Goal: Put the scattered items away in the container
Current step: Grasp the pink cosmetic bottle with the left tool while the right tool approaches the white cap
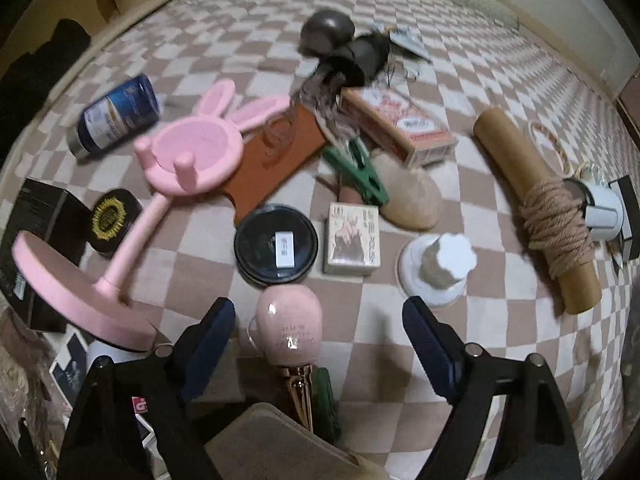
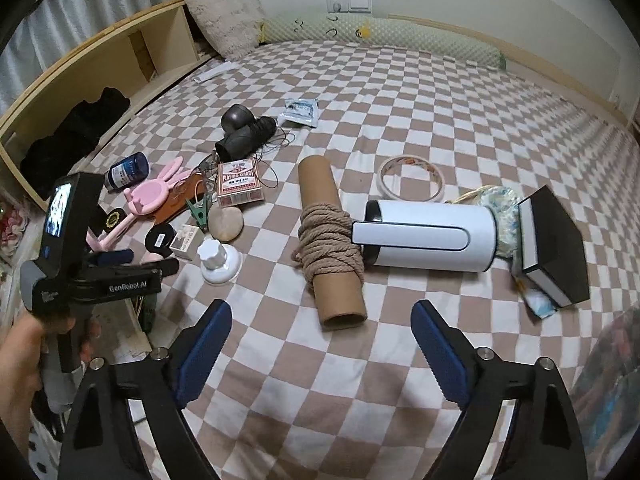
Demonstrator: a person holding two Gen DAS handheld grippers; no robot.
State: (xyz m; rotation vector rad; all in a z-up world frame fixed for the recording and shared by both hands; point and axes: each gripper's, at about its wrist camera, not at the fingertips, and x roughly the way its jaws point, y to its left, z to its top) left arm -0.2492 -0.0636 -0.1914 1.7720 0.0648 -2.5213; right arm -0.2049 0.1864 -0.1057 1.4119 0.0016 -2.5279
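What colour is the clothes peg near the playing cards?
Green clothes peg; clearest in the left wrist view.

Bare checkered bedsheet [image 2: 320, 380] lies open before the right gripper [image 2: 322, 344], up to the rope-wrapped cardboard tube [image 2: 330, 240]. The left gripper [image 1: 320, 344] faces a crowd: pink oval bottle [image 1: 289, 330], round black tin [image 1: 276, 244], white flower-topped cap [image 1: 438, 268].

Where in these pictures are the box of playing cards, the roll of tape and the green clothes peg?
Playing cards box [image 2: 237, 184], right wrist view, on its printed top face.
Tape roll [image 2: 432, 187], right wrist view, on the ring's right band.
Green clothes peg [image 1: 360, 170], left wrist view, on its long body.
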